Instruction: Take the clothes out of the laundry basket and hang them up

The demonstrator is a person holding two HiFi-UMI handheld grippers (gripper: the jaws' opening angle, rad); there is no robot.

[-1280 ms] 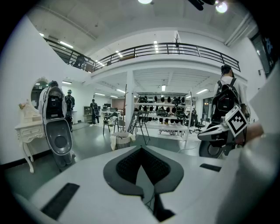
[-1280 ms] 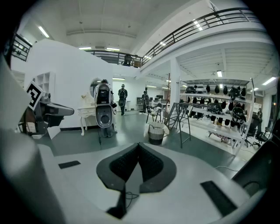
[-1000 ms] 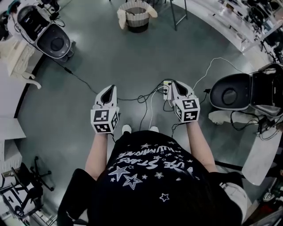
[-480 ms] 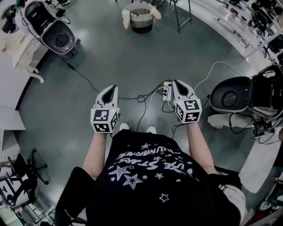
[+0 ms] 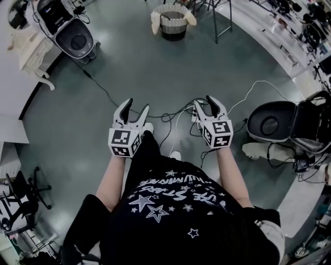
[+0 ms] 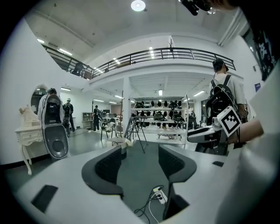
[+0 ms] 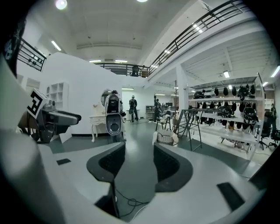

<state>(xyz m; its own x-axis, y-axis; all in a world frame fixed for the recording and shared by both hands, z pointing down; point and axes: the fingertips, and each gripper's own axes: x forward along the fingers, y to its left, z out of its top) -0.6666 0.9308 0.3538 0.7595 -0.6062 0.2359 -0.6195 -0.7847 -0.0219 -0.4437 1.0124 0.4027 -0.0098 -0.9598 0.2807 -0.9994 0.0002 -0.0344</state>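
A woven laundry basket [image 5: 172,20] with pale clothes [image 5: 155,21] draped over its rim stands on the grey floor far ahead. It also shows small in the left gripper view [image 6: 121,143] and in the right gripper view [image 7: 165,138]. Beside it stands a folding drying rack [image 7: 190,124], whose legs [image 5: 217,15] reach the head view's top edge. My left gripper [image 5: 136,107] and right gripper [image 5: 205,102] are held side by side at waist height, far short of the basket. The jaws of both are opening, with nothing between them [image 6: 139,157] [image 7: 139,159].
A power strip [image 5: 194,109] and loose cables [image 5: 165,116] lie on the floor just ahead of my grippers. A pod-shaped machine [image 5: 77,39] stands at the far left and another [image 5: 271,121] at the right. A white dressing table [image 6: 27,133] and people stand further off.
Both grippers' jaws have gone from shut to apart. The person has stepped forward a little, one foot now ahead, and the basket sits slightly right of before.
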